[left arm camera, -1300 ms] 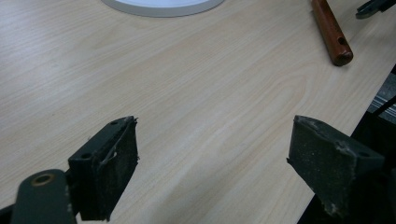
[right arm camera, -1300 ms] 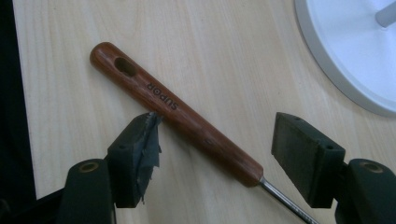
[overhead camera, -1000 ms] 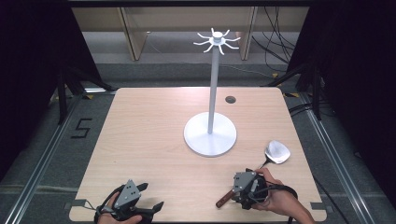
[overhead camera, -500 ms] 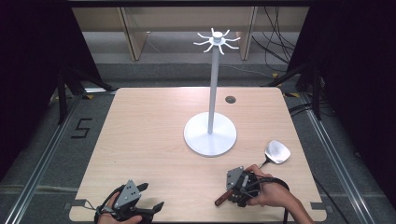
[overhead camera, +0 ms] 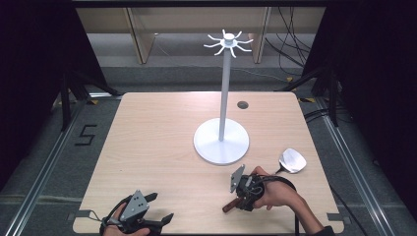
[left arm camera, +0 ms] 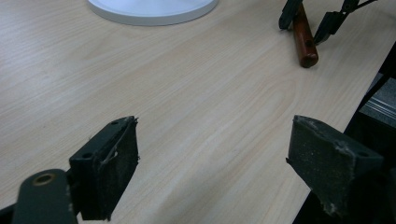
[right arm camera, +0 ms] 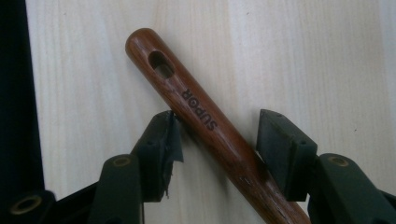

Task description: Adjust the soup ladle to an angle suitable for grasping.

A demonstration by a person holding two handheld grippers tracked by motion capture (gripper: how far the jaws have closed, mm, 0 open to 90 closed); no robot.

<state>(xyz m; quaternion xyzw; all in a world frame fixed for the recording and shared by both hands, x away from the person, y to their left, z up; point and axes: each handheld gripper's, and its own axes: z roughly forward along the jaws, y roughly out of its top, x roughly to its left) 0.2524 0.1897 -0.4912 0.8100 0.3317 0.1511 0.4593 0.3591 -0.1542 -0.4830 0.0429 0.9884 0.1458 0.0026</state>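
Note:
A utensil lies on the table at the front right, with a shiny metal head [overhead camera: 292, 161] and a brown wooden handle [right arm camera: 201, 114] that has a hanging hole near its end. My right gripper [overhead camera: 238, 200] points down over the handle, one jaw on each side. Its jaws have just been closing, and a thin gap still shows beside each pad [right arm camera: 168, 137]. The handle end [left arm camera: 306, 46] sticks out past the jaws. My left gripper [overhead camera: 160, 207] rests at the table's front left, open and empty [left arm camera: 212, 172].
A white stand with a round base [overhead camera: 221, 142] and a tall pole topped by a ring of hooks [overhead camera: 228, 43] rises at the table's middle. A small dark hole [overhead camera: 242, 104] sits behind it. The table's front edge [overhead camera: 206, 231] is close to both hands.
My right hand has slid left along the utensil toward the end of its handle, and its jaws have narrowed around the handle. The left gripper has stayed put.

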